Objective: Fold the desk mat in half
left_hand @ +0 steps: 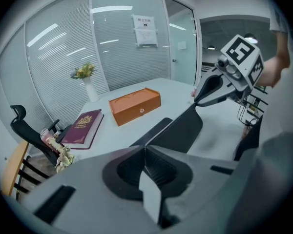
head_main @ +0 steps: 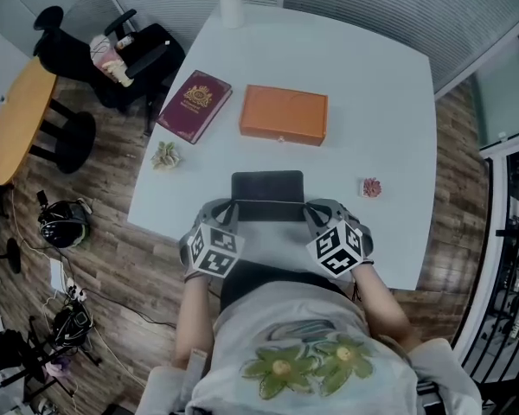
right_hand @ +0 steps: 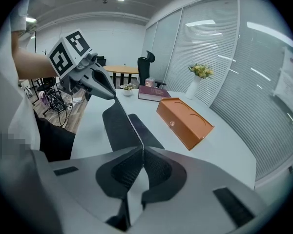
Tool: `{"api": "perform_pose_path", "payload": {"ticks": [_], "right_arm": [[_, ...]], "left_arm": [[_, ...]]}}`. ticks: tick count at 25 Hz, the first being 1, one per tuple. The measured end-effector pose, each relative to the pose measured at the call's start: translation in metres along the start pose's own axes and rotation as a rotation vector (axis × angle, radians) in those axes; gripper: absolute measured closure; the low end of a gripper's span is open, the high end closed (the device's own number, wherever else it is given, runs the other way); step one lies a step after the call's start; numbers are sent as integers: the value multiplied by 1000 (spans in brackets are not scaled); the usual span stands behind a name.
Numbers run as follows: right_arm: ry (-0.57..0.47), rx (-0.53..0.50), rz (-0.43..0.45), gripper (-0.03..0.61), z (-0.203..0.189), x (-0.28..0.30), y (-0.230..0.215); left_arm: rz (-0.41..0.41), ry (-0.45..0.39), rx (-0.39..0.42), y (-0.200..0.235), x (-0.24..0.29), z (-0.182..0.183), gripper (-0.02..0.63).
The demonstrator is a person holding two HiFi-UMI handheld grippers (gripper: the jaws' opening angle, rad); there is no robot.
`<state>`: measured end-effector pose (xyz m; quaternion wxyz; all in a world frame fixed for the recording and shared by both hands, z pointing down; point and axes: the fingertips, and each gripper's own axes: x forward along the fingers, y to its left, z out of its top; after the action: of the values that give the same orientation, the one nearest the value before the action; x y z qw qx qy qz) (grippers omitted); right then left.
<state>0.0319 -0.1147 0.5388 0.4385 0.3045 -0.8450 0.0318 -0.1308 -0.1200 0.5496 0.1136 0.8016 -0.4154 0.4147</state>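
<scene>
The dark desk mat [head_main: 266,186] lies on the white table [head_main: 381,102] in front of me, its near edge raised off the surface. My left gripper [head_main: 233,208] is shut on the mat's near left corner, and my right gripper [head_main: 308,208] is shut on the near right corner. In the left gripper view the jaws [left_hand: 144,148] pinch the mat [left_hand: 178,128], whose lifted edge runs across to the right gripper [left_hand: 199,101]. The right gripper view shows its jaws [right_hand: 142,148] closed on the mat [right_hand: 118,123], with the left gripper [right_hand: 113,97] at the far corner.
An orange box [head_main: 283,115] and a maroon book [head_main: 195,105] lie beyond the mat. A white vase of flowers [head_main: 229,3] stands at the far edge. A small dried flower [head_main: 165,155] and a pink ornament [head_main: 372,188] flank the mat. A black chair [head_main: 112,54] and round wooden table [head_main: 17,119] stand left.
</scene>
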Motion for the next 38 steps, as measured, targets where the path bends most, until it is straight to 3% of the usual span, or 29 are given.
{"api": "perform_pose_path", "payload": {"ticks": [38], "right_arm": [[-10,-19,-40,554,20,29,-47]], "left_arm": [[9,-29,8,39,29,27,601]]}}
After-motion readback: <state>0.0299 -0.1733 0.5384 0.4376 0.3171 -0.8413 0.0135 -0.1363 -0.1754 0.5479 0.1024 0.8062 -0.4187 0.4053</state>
